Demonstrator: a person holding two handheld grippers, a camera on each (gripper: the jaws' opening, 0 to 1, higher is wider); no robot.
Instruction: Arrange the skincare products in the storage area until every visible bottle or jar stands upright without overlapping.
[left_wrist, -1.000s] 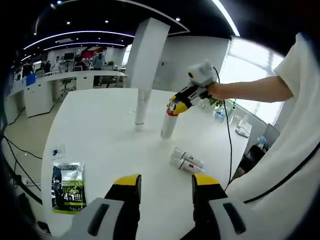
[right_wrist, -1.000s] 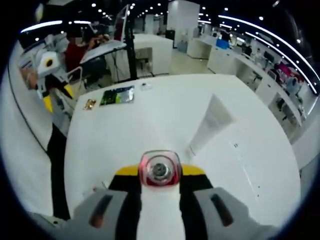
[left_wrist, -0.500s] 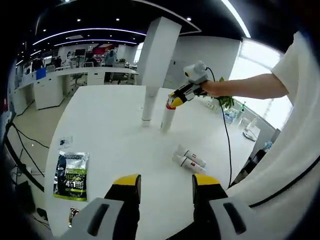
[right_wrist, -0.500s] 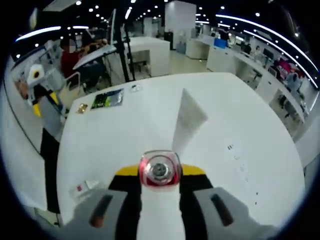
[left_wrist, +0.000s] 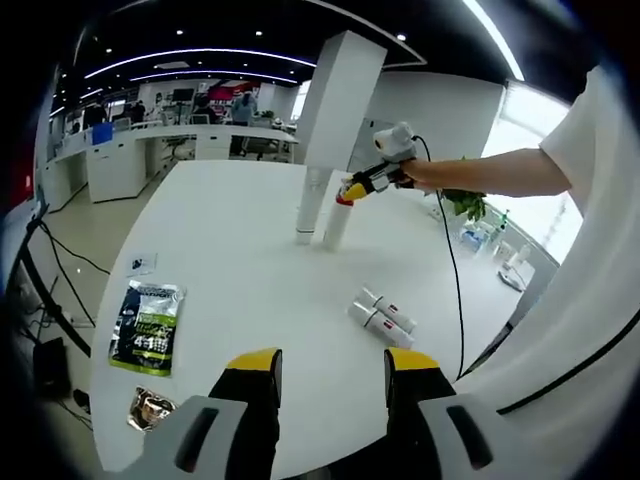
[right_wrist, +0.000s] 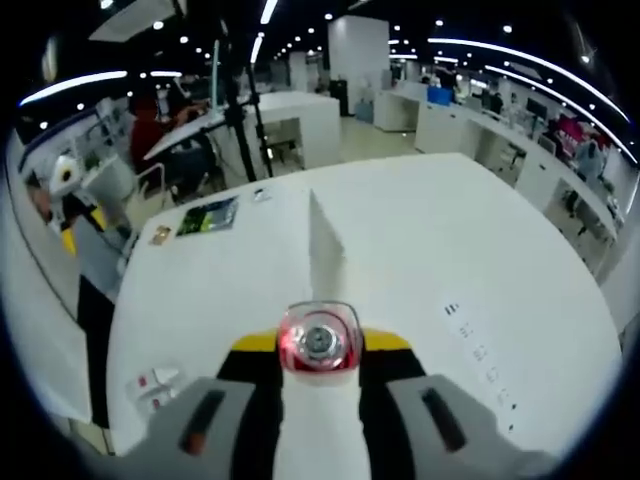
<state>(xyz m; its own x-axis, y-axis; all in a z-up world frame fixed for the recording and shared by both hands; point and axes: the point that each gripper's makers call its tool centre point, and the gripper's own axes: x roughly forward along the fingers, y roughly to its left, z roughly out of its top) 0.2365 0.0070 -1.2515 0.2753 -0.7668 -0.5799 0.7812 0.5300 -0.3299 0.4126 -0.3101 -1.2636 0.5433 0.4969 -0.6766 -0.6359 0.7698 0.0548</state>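
Partway done, I'd say. The right gripper (left_wrist: 352, 190) pinches the red-capped bottle (left_wrist: 335, 222) by its top, setting it just beside the upright tube (left_wrist: 309, 205) on the counter (left_wrist: 230, 270). Two small bottles (left_wrist: 380, 316) lie flat ahead of the left gripper (left_wrist: 327, 375), its jaws spread and holding nothing.

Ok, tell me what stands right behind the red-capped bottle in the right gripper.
A white tube stands upright just beyond the red-capped bottle, which the right gripper holds. The tube's foot is hidden behind the cap here; the left gripper view shows both standing side by side.
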